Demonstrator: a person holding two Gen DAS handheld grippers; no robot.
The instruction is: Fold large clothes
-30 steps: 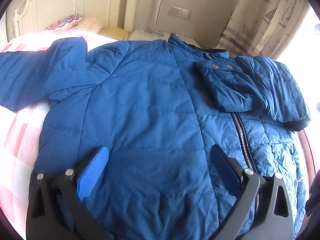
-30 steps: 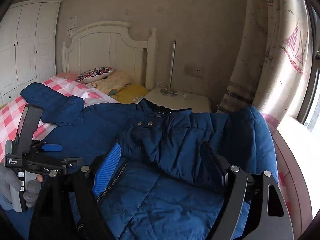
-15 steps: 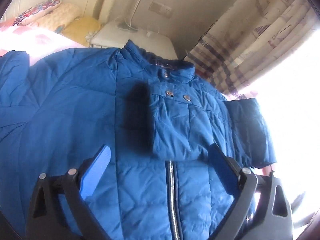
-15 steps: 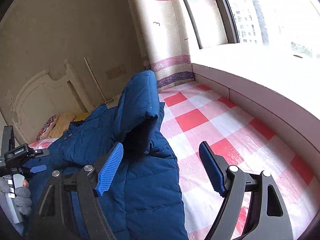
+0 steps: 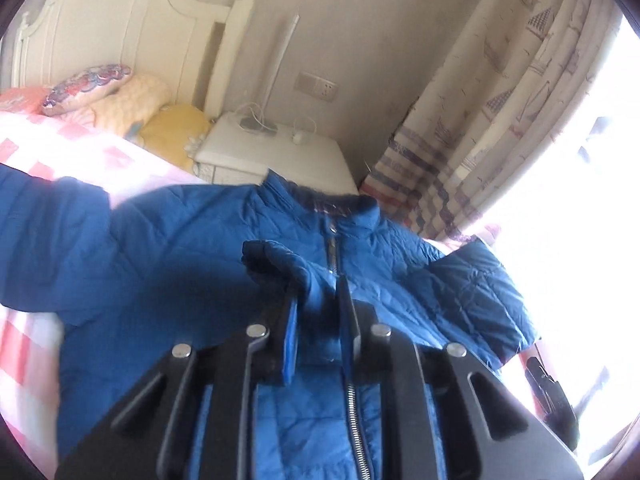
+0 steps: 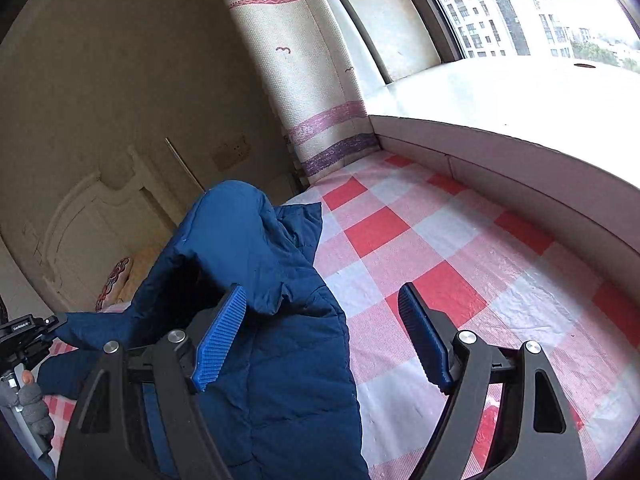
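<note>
Jacket [image 5: 168, 280] fabric, blue and quilted, lies spread front-up on the bed [image 6: 420, 240] with its zipper [image 5: 354, 404] running straight out from between the left tongs [image 5: 318, 300]. Those tongs are clenched on a folded-over sleeve cuff [image 5: 280, 260], which bunches up just beyond their blue pads. Ahead of them is the collar [image 5: 320, 198], and past that a white nightstand [image 5: 276, 152] beside the headboard [image 5: 120, 36]. To their right the other part of the sleeve bends toward a patterned curtain [image 5: 500, 100].

The right tongs [image 6: 322, 336] are released, fingers wide apart, gripping nothing. Their left pad [image 6: 220, 340] sits over the jacket's edge; their right pad hangs above the bare red-and-white checked sheet. Far left of them, a gloved hand [image 6: 34, 408] holds the other tool.
</note>
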